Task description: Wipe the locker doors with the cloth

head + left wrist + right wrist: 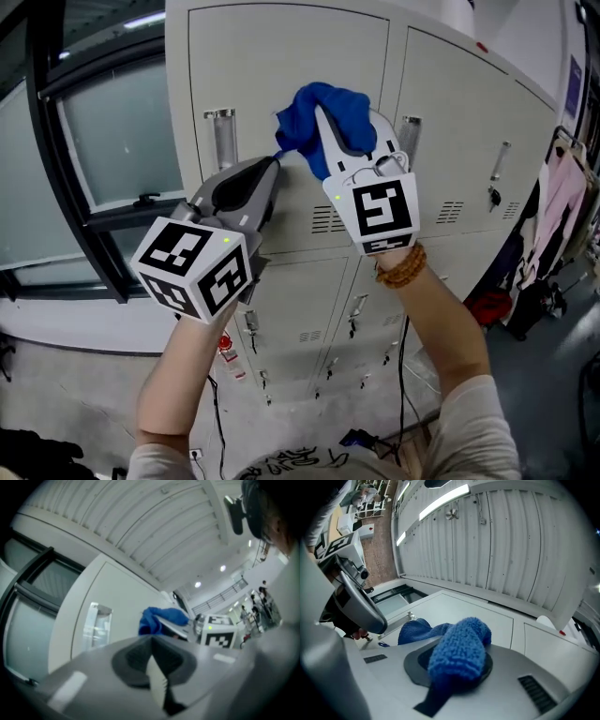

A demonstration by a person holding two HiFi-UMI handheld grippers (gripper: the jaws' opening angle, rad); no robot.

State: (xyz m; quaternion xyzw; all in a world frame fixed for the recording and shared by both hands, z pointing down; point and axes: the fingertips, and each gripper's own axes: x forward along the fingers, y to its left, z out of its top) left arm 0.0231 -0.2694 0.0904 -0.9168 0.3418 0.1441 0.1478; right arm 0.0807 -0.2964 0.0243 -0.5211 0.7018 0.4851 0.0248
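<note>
A blue cloth is bunched against the upper locker door, held there by my right gripper, which is shut on it. In the right gripper view the cloth bulges out between the jaws and trails toward the door. My left gripper is raised just left of the cloth, its tip close to the door below the cloth, jaws shut with nothing in them. The left gripper view shows its closed pads, with the cloth beyond.
The pale grey lockers have vertical handles, vent slots and lower doors with latches. A dark-framed window stands to the left. Hanging clothes and bags sit at the right.
</note>
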